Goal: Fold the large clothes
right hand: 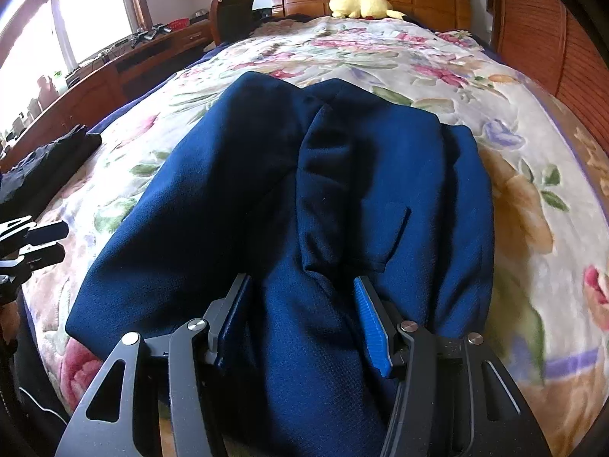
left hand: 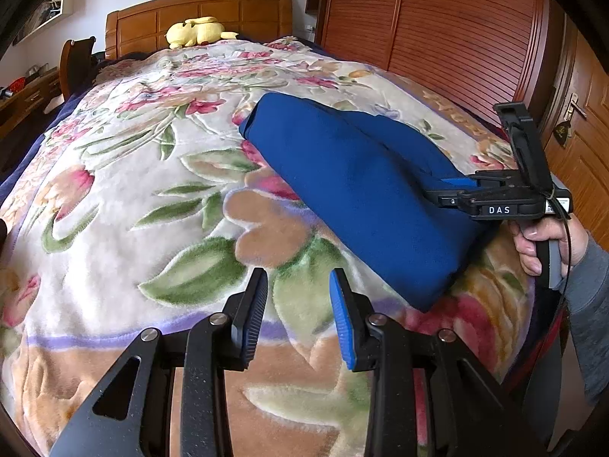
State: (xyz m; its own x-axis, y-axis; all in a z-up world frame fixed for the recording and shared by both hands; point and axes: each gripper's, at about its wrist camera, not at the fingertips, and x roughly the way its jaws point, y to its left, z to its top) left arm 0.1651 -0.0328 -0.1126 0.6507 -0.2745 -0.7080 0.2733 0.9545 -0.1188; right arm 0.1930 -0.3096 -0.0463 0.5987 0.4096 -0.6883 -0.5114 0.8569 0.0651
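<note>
1. A folded garment of deep blue, finely knitted cloth [right hand: 289,198] lies in a long, thick bundle on a plush fleece blanket printed with pink flowers and green leaves [left hand: 152,198], spread over the bed.
2. The left gripper [left hand: 298,314] hovers over bare blanket — jaws parted, holding nothing, the garment just beside them.
3. The right gripper [right hand: 300,320] straddles the bundle's near end — jaws released, the cloth between their ribbed blue pads [right hand: 371,327].
</note>
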